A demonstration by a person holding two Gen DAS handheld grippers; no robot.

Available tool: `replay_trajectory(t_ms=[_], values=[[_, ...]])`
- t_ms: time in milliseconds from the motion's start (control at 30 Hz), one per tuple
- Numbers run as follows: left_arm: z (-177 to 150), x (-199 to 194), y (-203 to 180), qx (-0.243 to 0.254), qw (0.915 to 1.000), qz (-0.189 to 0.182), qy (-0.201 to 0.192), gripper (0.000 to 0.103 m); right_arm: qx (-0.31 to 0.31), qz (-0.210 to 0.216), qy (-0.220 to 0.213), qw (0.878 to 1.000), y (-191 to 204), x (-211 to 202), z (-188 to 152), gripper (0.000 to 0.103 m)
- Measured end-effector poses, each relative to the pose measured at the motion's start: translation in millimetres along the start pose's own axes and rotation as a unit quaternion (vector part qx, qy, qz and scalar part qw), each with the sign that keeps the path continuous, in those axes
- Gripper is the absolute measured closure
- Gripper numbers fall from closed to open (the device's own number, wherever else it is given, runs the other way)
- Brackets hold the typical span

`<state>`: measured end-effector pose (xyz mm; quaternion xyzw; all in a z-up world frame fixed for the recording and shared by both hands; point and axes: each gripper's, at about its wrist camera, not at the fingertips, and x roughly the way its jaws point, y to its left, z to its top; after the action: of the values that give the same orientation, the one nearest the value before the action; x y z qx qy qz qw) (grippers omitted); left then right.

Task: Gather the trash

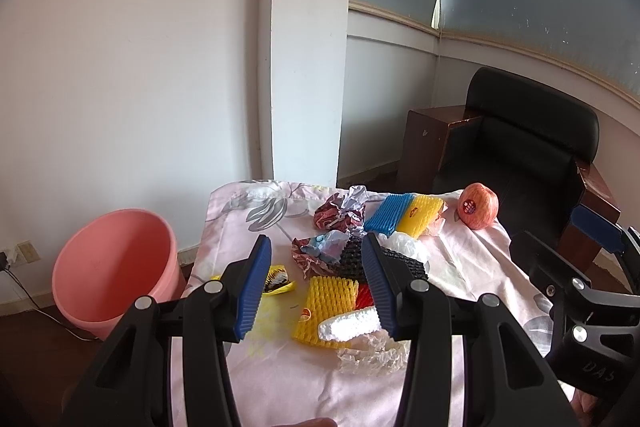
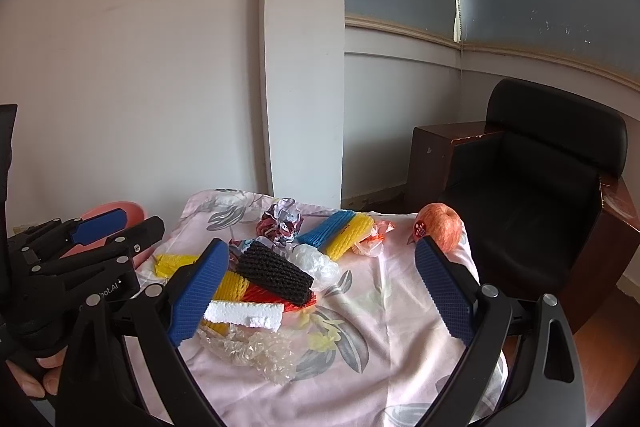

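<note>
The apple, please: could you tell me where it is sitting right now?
The apple sits at the far right corner of the cloth-covered table, right of the blue and yellow foam nets and in front of the black armchair, apart from the trash pile.

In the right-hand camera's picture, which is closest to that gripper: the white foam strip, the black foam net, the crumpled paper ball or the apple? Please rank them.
From the right gripper:
1. White foam strip, beside its left finger.
2. Black foam net, just behind.
3. Apple, far right corner.
4. Paper ball, far middle; nearly level with the apple.
</note>
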<state>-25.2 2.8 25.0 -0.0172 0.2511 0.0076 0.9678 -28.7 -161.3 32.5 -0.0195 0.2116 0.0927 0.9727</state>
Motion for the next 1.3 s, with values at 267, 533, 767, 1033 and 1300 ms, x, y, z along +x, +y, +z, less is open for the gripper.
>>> replay_trajectory(t_ms=[267, 533, 767, 1033, 1300], values=[[-2.8, 12.3, 3.1, -0.003, 0.9999, -0.001, 0.012, 0.057, 0.003, -0.001, 0.007, 1.0, -1.8, 9.6, -1.5, 0.008], [-4.3, 17.2, 6.8, 0.013, 0.9997, -0.015, 0.011, 0.057, 0.008, -0.001, 0.012, 1.0, -4.1, 17.2, -4.9, 0.008], [-1.9, 20.5, 17.7, 0.026, 0.999, -0.034, 0.016, 0.057, 0.024, 0.0, 0.021, 0.999, -10.4, 24.5, -7.9, 0.008], [2.3, 24.4, 51.4, 0.029, 0.9982, -0.045, 0.026, 0.054, 0.044, -0.001, 0.036, 0.998, -22.8, 34.9, -13.0, 0.008], [-19.1, 34.3, 80.0, 0.027, 0.9971, -0.044, 0.055, 0.054, 0.045, 0.013, 0.058, 0.997, -27.8, 51.7, -23.2, 0.01]])
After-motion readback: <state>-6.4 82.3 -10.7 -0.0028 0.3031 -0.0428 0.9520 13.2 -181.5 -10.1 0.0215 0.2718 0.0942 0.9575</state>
